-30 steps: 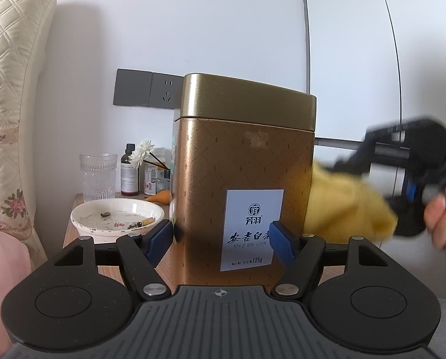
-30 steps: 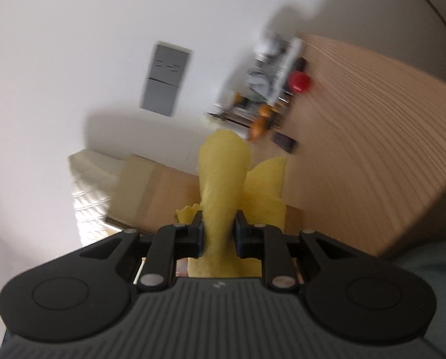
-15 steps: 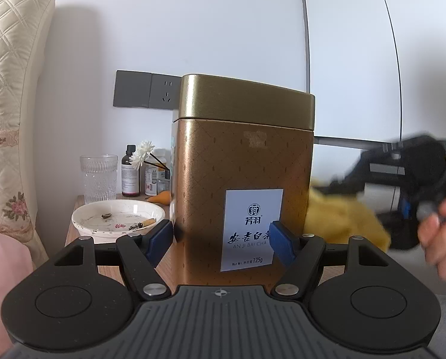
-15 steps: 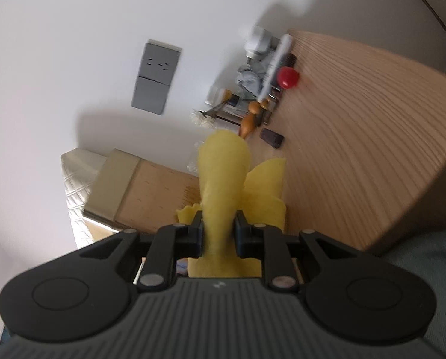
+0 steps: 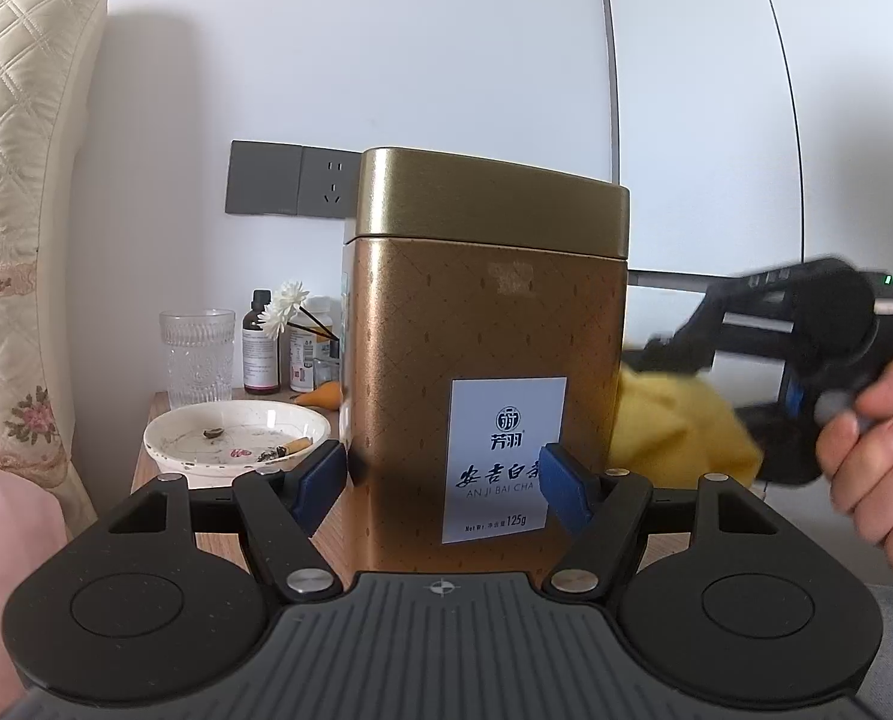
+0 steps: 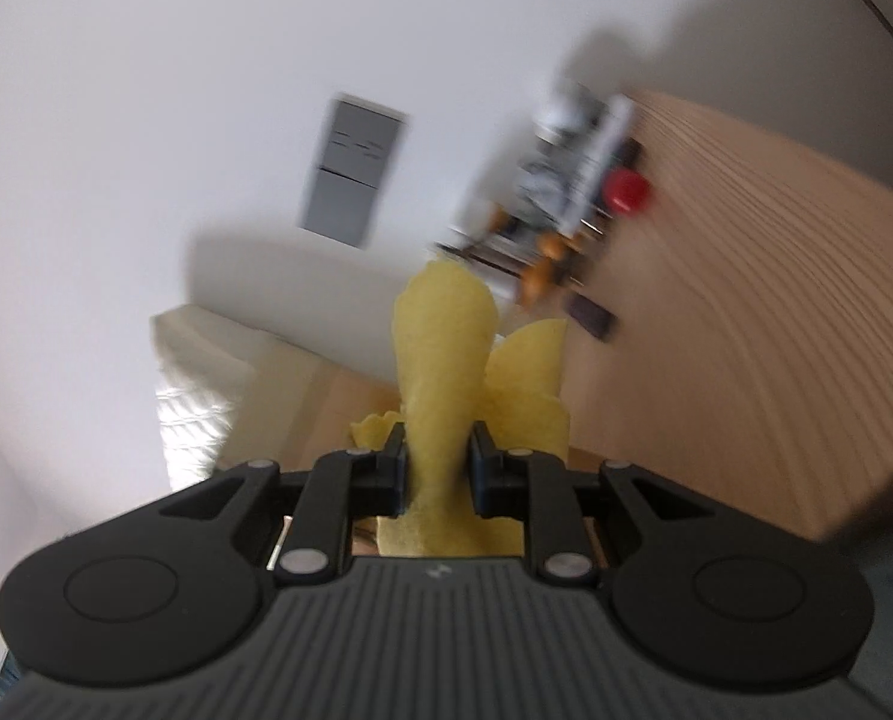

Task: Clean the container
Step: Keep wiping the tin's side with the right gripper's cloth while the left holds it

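A gold square tea tin [image 5: 482,360] with a white label stands upright at the front of a wooden bedside table [image 5: 146,474]. My left gripper [image 5: 443,486] is shut on its lower body, one blue pad on each side. A yellow cloth [image 5: 680,432] lies against the tin's right side. In the right wrist view my right gripper [image 6: 435,456] is shut on that yellow cloth [image 6: 446,348], with the tin [image 6: 302,396] just behind it. That view is rolled and blurred. A hand [image 5: 878,462] holds the right gripper.
Behind the tin on the left stand a white dish [image 5: 236,438] with cigarette butts, a ribbed glass [image 5: 197,354], and small bottles [image 5: 260,342] with white flowers. A quilted headboard [image 5: 20,180] rises at far left. A grey wall socket [image 5: 290,180] sits above the table.
The yellow cloth and right gripper have shifted slightly lower along the tin's right side. The left gripper and the tin have stayed put.
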`<state>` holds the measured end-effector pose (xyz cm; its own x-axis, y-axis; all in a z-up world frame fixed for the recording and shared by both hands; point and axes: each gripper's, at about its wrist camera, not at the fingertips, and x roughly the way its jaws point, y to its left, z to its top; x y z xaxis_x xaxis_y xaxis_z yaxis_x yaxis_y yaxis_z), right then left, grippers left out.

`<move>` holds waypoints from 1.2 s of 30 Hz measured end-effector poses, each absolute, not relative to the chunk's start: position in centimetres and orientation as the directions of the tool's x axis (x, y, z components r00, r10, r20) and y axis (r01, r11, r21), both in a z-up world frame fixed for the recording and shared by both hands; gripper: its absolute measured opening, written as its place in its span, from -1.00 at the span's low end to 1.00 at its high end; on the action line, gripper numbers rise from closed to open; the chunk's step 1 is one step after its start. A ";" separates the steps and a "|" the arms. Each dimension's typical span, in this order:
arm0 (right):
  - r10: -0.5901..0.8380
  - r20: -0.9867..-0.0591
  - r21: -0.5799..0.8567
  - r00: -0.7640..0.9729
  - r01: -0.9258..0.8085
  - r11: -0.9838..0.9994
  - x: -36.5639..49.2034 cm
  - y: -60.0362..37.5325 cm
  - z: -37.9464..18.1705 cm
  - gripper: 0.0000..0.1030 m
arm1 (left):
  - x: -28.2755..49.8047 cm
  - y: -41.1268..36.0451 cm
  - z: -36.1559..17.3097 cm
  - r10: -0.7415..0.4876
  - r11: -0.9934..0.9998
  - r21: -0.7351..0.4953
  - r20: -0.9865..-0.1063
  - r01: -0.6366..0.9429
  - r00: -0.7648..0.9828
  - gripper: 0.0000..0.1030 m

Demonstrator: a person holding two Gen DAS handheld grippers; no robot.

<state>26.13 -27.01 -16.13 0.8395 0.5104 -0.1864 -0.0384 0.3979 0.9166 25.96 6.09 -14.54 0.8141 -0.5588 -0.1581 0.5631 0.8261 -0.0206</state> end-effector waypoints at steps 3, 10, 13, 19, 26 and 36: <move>0.511 -0.198 0.917 0.836 -0.025 0.398 26.5 -27.0 -16.4 -0.58 | 25.9 6.0 -14.5 -0.557 0.827 -0.019 -0.160 0.562 0.815 0.45; 0.531 -0.089 0.892 0.843 -0.170 0.420 28.3 -27.2 -12.0 -0.58 | 25.8 6.0 -14.6 -0.554 0.829 -0.015 -0.165 0.559 0.816 0.45; 0.532 -0.082 0.887 0.843 -0.181 0.424 28.3 -27.3 -11.9 -0.58 | 25.8 6.0 -14.6 -0.553 0.829 -0.015 -0.167 0.559 0.816 0.45; 0.524 -0.187 0.906 0.831 -0.060 0.418 26.9 -27.1 -15.7 -0.57 | 25.8 6.0 -14.6 -0.556 0.828 -0.018 -0.169 0.561 0.814 0.45; 0.532 -0.180 0.885 0.827 -0.099 0.454 25.6 -26.3 -14.2 -0.57 | 25.9 6.2 -14.6 -0.559 0.826 -0.031 -0.174 0.563 0.811 0.45; 0.520 -0.226 0.901 0.824 -0.025 0.433 25.9 -26.2 -16.9 -0.58 | 25.1 6.3 -14.5 -0.549 0.831 -0.012 -0.174 0.556 0.817 0.45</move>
